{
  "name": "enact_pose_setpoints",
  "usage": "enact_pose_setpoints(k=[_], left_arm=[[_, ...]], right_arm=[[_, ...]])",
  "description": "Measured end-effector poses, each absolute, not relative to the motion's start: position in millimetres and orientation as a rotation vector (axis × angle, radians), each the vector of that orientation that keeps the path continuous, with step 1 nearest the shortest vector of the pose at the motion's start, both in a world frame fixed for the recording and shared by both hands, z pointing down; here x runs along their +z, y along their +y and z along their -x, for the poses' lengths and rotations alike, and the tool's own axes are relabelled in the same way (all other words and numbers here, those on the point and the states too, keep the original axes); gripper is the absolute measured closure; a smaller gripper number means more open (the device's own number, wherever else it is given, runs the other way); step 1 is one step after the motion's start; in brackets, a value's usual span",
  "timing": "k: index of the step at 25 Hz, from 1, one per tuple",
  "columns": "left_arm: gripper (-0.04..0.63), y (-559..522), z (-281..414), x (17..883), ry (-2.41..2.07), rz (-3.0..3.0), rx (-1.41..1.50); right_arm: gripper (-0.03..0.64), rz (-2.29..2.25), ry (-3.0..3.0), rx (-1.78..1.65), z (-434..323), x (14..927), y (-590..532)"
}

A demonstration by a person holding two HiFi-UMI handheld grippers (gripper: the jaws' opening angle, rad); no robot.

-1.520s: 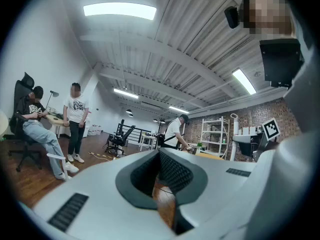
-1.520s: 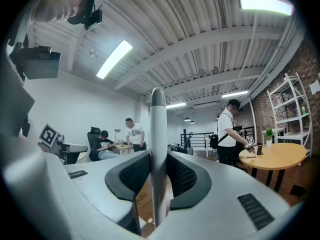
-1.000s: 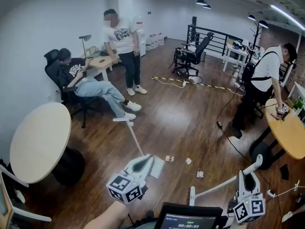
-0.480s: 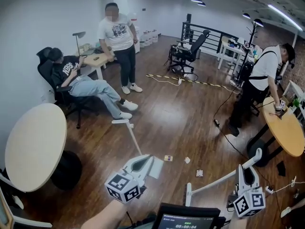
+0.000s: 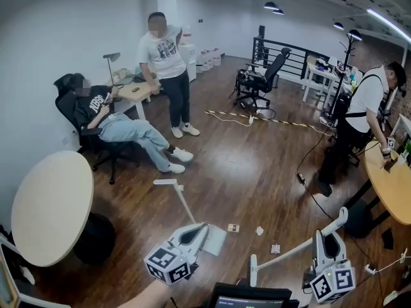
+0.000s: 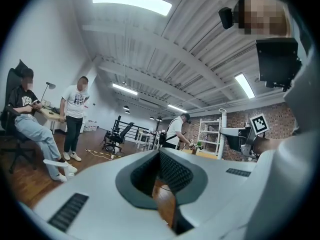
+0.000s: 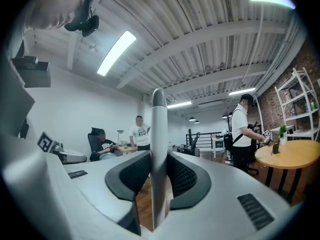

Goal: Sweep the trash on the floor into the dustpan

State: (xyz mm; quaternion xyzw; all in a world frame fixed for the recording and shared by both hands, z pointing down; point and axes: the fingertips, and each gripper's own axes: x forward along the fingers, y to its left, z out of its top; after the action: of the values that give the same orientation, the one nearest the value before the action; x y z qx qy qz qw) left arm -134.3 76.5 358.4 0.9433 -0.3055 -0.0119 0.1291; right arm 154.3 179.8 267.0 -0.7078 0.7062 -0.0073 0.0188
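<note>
Right gripper view shows the right gripper clenched on a white pole, judged to be the broom's handle, near its rounded top. Next, the left gripper has its jaws drawn almost together, with a thin brown slit between the pads and nothing identifiable held. Just beyond it in the head view sit a pale flat panel, judged to be the dustpan, and a thin stick running away from it. 3 trash scraps lie on the wood floor right of the panel, near but apart. Recommended: keep the pan lip flat, set the broom behind the scraps and draw short, low strokes leftward. Farthest, a seated person and a standing person are well clear.
</note>
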Motion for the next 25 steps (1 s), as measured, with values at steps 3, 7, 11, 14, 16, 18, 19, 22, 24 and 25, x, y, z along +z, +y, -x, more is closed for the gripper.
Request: enact_pose_setpoints(k=[3,7,11,14,16,18,19,22,24,25], left_arm=[[0.581,55.6,119.6,357.5,-0.911,-2.74,-0.027],[0.581,22.5,100.2,349.8,-0.98,-2.751,-0.017],[0.581,-8.9,83.9,348.6,-1.069,-2.721,-0.032],[0.581,-32.2,68.9,358.6,-1.121,-2.691,-0.035],[0.58,-46.9,55.6,364.1,-1.15,-2.681,-0.024],[0.581,-59.1,40.8,368.4,-1.175,-2.674,0.002],[0.581,-64.6,35.1,370.4,-1.186,-2.666,0.013],[0.58,-80.8,29.3,375.6,-1.224,-2.649,0.031],[0.58,-94.7,32.9,382.1,-1.244,-2.64,0.043],[0.581,-102.3,35.3,385.5,-1.244,-2.632,0.048]], right_arm=[[0.495,2.163,2.225,-0.024,-166.2,272.5,151.7],[0.495,2.094,2.283,-0.032,-182.7,272.4,109.5],[0.495,2.023,2.366,-0.018,-194.9,278.1,68.3],[0.495,1.968,2.419,0.006,-205.5,284.0,35.0],[0.495,1.928,2.457,0.008,-216.3,288.4,11.3],[0.495,1.893,2.495,-0.005,-228.8,295.0,-10.4],[0.495,1.879,2.512,-0.011,-234.0,298.4,-19.8],[0.495,1.85,2.541,-0.004,-242.8,306.4,-46.3],[0.495,1.855,2.544,-0.006,-246.8,313.1,-67.3],[0.495,1.86,2.546,-0.012,-248.5,317.1,-78.1]])
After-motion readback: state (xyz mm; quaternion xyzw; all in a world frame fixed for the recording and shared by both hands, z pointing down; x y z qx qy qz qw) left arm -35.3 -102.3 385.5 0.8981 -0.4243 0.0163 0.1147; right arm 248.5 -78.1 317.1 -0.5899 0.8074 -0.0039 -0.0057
